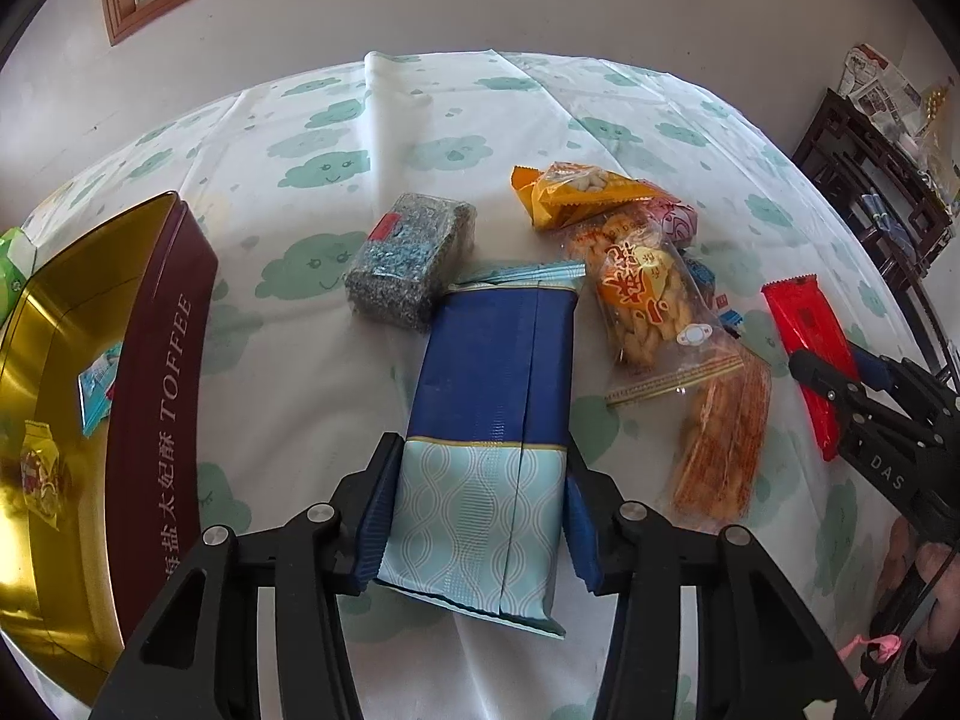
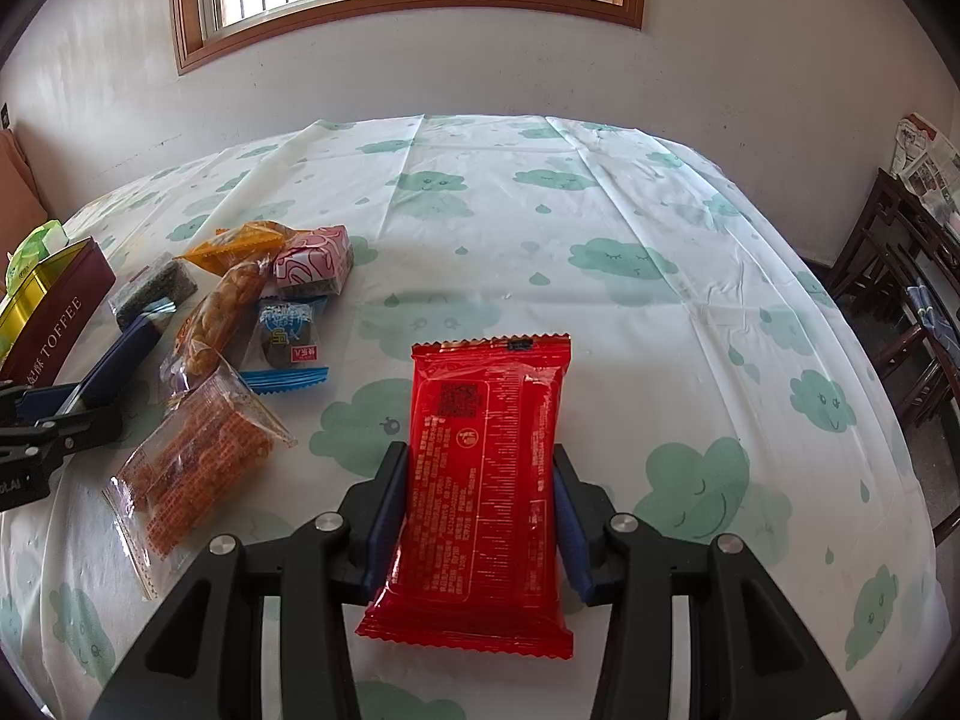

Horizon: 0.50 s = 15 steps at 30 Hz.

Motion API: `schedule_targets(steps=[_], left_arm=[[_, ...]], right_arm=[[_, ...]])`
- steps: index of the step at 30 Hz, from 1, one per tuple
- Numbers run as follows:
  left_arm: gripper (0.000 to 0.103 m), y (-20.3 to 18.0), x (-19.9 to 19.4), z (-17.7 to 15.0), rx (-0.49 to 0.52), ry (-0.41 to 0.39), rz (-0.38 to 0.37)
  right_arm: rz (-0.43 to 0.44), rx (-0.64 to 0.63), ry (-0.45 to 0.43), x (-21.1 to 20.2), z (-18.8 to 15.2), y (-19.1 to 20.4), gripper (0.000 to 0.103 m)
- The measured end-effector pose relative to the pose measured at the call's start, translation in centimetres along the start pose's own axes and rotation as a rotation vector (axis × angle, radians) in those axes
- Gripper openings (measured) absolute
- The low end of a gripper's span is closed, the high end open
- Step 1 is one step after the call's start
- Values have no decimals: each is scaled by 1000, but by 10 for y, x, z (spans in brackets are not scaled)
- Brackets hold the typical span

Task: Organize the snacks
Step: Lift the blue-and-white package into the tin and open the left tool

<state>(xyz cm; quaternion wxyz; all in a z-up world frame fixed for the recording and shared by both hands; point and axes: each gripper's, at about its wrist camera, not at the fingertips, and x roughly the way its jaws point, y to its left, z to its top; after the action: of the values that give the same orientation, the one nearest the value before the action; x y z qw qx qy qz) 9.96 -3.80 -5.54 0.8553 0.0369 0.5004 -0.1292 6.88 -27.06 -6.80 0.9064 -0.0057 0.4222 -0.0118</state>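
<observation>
Snacks are spread over the desk (image 2: 600, 228), and two of them sit between the jaws of the tools. The blue packet (image 1: 492, 384) lies in the lower centre of the left wrist view, its pale patterned end between the pads of the left tool (image 1: 477, 516). The red packet (image 2: 489, 480) lies in the lower centre of the right wrist view, flanked by the pads of the right tool (image 2: 480, 510).

Slippage is judged the main risk. Both wrappers are glossy film, and each is gripped near one end only, so the long free end may sag or swing once lifted, and the packet may be pulled out of the pads. Crushing of the contents is also possible if the jaws are driven tighter. The toffee tin (image 1: 156, 360), at the left edge of the left wrist view, stands open with a few wrapped sweets inside; its raised wall could be struck by a drooping packet during transfer. The twisted-snack bag (image 1: 648, 300) lies just beside the blue packet and could be dragged along.

The left tool is narrowed to a partial width, with its pads pressed against the sides of the blue packet. The right tool is likewise part-closed, clamped on the red packet at both edges.
</observation>
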Motion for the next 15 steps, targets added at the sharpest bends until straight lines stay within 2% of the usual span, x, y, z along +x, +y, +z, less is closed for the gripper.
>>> schedule_targets(steps=[15], left_arm=[[42, 6, -26, -13, 6, -26, 35]], right_arm=[[0, 0, 0, 0, 0, 0, 46]])
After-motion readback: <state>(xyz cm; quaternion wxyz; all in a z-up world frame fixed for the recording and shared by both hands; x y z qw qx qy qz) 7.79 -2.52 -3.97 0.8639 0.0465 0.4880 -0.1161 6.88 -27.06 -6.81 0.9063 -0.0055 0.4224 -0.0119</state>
